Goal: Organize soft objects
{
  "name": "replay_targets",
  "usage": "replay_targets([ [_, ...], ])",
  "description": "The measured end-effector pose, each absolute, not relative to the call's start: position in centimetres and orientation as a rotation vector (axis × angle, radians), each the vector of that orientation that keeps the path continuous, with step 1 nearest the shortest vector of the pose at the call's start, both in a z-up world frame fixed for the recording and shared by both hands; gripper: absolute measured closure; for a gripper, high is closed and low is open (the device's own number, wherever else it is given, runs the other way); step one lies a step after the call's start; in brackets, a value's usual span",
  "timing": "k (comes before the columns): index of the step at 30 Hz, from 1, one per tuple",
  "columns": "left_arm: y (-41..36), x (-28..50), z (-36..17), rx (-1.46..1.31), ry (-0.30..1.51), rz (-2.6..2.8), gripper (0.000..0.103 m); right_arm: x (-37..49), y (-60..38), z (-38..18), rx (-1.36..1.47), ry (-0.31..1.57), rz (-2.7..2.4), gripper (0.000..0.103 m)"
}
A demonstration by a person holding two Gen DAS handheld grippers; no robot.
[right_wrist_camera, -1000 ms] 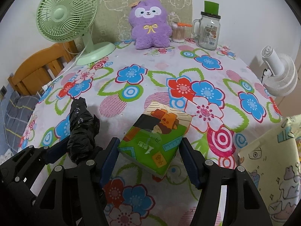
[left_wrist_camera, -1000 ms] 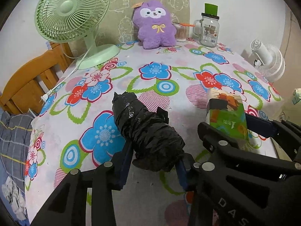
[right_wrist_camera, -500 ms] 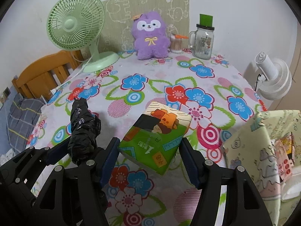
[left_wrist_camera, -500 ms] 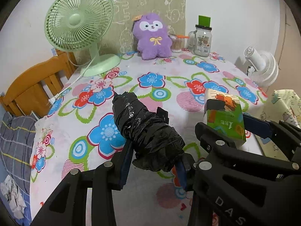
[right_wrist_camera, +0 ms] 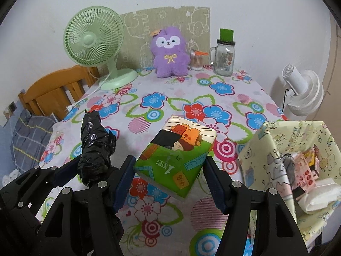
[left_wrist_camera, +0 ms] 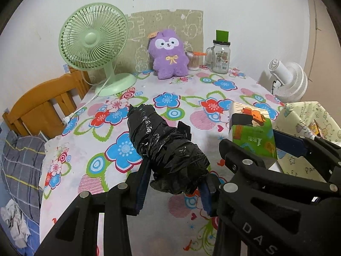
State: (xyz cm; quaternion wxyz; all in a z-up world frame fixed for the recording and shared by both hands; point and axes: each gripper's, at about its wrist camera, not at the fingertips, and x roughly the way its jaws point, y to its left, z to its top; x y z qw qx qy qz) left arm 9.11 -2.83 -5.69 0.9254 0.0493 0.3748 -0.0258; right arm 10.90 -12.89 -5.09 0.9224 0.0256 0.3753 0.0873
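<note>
Black crinkled plastic-bag roll (left_wrist_camera: 168,153) sits clamped in my left gripper (left_wrist_camera: 173,188); my right gripper (right_wrist_camera: 168,181) grips the green tissue pack (right_wrist_camera: 174,157) above the worktop (right_wrist_camera: 170,98).

You are in a lived-in home room: a tabletop (right_wrist_camera: 251,98) under a flowered cloth, with a green desk fan (right_wrist_camera: 93,42) at eleven o'clock, a purple plush toy (right_wrist_camera: 169,53) at twelve, and a wooden chair (right_wrist_camera: 53,91) at ten beside folded plaid bedding (right_wrist_camera: 29,134).
</note>
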Motion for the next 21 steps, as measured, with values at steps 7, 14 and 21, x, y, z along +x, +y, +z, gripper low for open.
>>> replay_targets([
  [7,-3.3,7.3,-4.5,0.106,0.732,-0.053,0.06,9.0,-13.4,-3.8,0.054,0.736,0.184,0.035],
  [14,-3.7,5.6,-3.3,0.104,0.702,-0.062,0.06,7.4,-13.8,-2.7,0.057,0.718,0.195,0.044],
  [21,-4.2,4.1,-2.2,0.11,0.671,-0.066,0.06,6.5,-14.2,-2.0,0.065,0.706,0.2,0.046],
])
